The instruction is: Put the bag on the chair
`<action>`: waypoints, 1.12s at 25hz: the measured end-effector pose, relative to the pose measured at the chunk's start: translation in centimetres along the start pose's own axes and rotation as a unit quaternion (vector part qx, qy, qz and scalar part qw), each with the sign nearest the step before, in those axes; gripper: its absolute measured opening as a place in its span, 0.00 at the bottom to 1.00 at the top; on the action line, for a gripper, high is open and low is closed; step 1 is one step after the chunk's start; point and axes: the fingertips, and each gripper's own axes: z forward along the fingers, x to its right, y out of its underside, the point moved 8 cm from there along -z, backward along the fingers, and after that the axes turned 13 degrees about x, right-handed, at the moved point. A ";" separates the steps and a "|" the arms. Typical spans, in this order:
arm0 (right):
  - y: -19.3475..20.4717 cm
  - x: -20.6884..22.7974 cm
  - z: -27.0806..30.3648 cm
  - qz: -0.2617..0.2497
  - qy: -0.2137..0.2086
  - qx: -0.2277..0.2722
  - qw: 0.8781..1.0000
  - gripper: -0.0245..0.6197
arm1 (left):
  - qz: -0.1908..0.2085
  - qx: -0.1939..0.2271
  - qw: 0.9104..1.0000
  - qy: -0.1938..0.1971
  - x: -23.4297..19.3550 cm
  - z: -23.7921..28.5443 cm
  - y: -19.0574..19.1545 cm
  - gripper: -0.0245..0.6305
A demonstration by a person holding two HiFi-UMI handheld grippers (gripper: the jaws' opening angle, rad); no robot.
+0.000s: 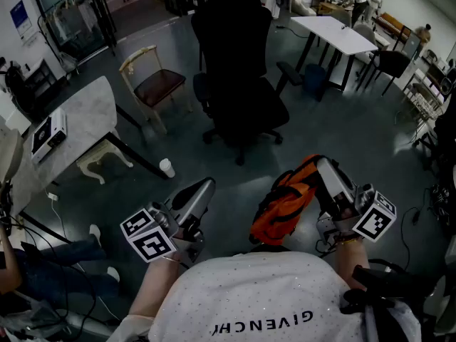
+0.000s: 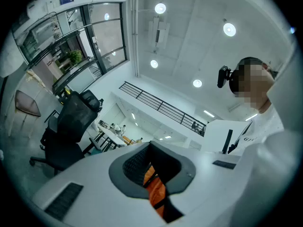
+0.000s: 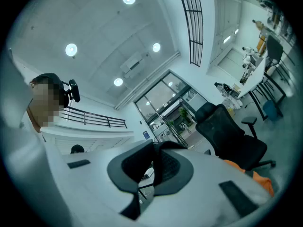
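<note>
**Head view.** The orange bag [image 1: 285, 201] hangs in the air from the right gripper [image 1: 323, 163], whose jaws are closed on it. The left gripper [image 1: 209, 184], near the bag, has its jaws closed on nothing. The black office chair [image 1: 239, 84] stands ahead, well apart from the bag. Left of it are 1 wooden chair [image 1: 158, 84], 1 paper cup [image 1: 167, 167] on the floor (contents not visible) and a marble-topped table [image 1: 85, 112]. The shirt [image 1: 263, 298] print reads GIVENCHY.
</note>
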 end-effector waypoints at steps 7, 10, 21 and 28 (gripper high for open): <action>-0.6 1.3 -0.2 -0.008 0.002 -0.003 1.000 0.04 | -0.001 0.000 1.000 -0.010 -0.5 0.1 0.4 0.04; -0.6 2.4 0.3 -0.018 0.005 -0.012 1.000 0.04 | 0.010 -0.004 1.000 -0.017 -1.2 1.0 0.6 0.04; -0.6 12.5 7.2 -0.037 0.013 -0.055 0.998 0.04 | 0.147 -0.010 0.980 -0.135 -8.9 7.3 -0.7 0.04; -3.5 22.4 15.1 -0.028 -0.050 -0.086 0.995 0.04 | 0.092 0.059 0.985 -0.134 -15.9 17.4 -2.1 0.04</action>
